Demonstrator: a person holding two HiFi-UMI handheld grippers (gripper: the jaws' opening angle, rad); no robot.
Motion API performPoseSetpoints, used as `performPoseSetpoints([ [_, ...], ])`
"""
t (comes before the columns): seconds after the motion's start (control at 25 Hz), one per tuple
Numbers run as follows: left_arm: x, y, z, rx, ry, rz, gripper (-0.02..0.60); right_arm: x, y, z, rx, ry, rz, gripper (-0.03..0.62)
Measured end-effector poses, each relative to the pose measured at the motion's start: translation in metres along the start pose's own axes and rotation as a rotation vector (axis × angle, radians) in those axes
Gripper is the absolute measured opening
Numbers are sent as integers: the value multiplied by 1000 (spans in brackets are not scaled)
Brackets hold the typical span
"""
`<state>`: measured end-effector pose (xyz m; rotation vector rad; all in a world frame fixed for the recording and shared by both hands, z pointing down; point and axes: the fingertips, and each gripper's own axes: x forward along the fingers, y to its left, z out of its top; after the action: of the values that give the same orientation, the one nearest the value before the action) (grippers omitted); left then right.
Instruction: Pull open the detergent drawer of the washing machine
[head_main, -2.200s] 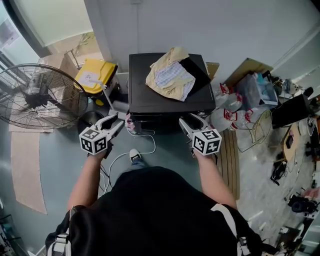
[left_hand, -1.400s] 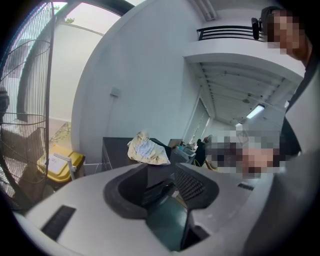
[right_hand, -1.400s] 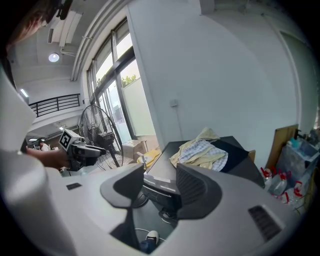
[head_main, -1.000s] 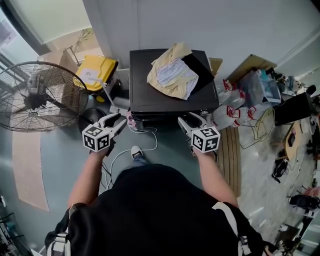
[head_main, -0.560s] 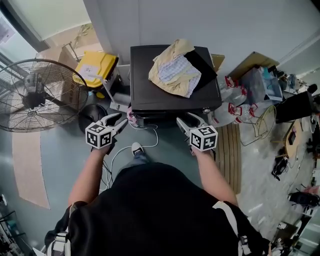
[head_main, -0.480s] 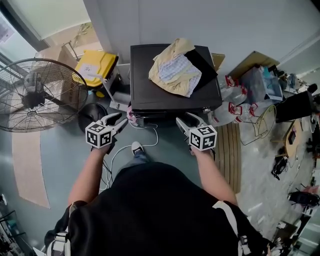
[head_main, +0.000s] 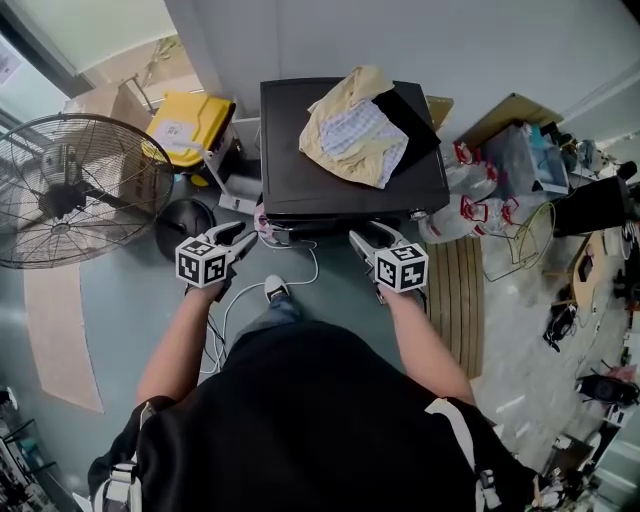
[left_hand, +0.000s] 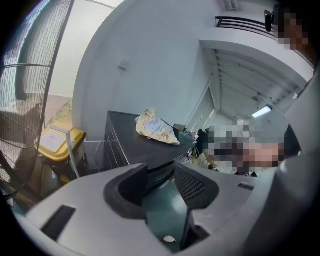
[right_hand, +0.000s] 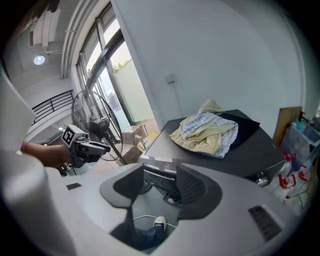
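1. Tools: left gripper (head_main: 245, 235) and right gripper (head_main: 362, 237) are both released. In each gripper view the jaws stand apart with nothing between them but floor and machine front.
2. Position: both are held just short of the washing machine (head_main: 300, 175), at centre frame in the head view. Left is at its lower left corner, right at its lower right. Neither touches it.
3. Target: the detergent drawer should sit in the front panel (right_hand: 159, 176) under the top's front edge. Its outline can't be made out. Nothing juts past that edge, so judged shut.
4. Risk: with the drawer face unresolved, a jaw could close on panel trim or a knob instead of the drawer lip.
5. Risk: a shallow bite on the lip may slip off under the pull.
6. Risk: a hard pull may jolt the machine and shift the cloth pile (head_main: 355, 130) on top.
7. Risk: the white cable (head_main: 300, 285) lies beside the shoe (head_main: 272, 290), a snag when stepping back.
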<state>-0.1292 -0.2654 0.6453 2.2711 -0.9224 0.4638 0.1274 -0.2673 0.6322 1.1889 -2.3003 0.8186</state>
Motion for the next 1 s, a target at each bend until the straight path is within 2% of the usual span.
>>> performPoseSetpoints([
  [0.68,44,29,-37,-38,133,-38,173,58,-11,-42,21,93,-3,207],
  [1.0,64,38,-52,-15,178,-40,173,86,-9,-58,9,131,0,206],
])
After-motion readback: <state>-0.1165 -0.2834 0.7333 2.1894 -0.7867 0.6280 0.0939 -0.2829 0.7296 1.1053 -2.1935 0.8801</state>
